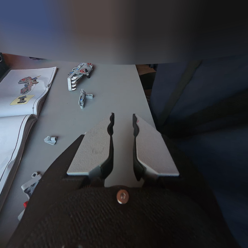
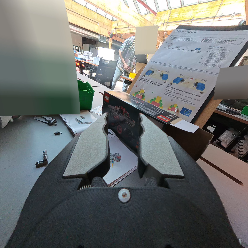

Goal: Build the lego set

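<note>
Left wrist view dim, bluish, underexposed; right side falls into near-black shadow. Desk (image 1: pixel 107 107) evenly lit, small soft shadows under pieces. Near gripper body soft-focus. Right wrist view bright, daylight from skylights (image 2: pixel 154 6) far overhead, ceiling blown out, warm cast. Wide-angle bending at edges in both. Large blur patches overlaid in both.

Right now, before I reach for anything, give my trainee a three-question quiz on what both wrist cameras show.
1. True or false: the left gripper holds a piece.
2. Which lies farther from the left gripper: A, the toothed grey assembly, or B, the small grey connector?
3. What stands upright just beyond the right gripper?

Key: 1. False, its jaws are apart with only grey table between them. 2. A. 3. The black set box, on the open instruction booklet.
</note>
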`<action>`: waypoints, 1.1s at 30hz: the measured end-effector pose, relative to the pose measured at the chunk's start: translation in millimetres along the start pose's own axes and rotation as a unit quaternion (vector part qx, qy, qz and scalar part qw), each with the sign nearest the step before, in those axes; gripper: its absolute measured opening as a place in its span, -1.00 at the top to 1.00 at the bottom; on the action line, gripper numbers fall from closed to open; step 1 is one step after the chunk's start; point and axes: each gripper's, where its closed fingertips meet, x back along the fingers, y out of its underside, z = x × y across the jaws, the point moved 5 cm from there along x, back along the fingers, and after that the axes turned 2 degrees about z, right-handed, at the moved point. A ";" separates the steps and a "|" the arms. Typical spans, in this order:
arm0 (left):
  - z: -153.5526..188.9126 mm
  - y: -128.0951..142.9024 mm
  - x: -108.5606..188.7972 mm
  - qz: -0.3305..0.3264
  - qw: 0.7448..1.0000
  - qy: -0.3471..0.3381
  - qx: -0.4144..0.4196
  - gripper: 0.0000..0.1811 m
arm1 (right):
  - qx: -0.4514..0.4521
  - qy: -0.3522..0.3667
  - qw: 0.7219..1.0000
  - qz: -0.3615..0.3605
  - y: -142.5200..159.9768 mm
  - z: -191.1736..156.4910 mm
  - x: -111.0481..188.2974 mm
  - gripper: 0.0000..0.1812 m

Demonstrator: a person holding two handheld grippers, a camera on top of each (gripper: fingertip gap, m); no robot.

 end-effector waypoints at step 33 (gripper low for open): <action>-3.7 4.5 -3.5 -0.031 0.998 -0.045 -0.030 0.75 | -0.007 -0.288 0.942 -0.175 34.6 -112.6 -30.4 0.65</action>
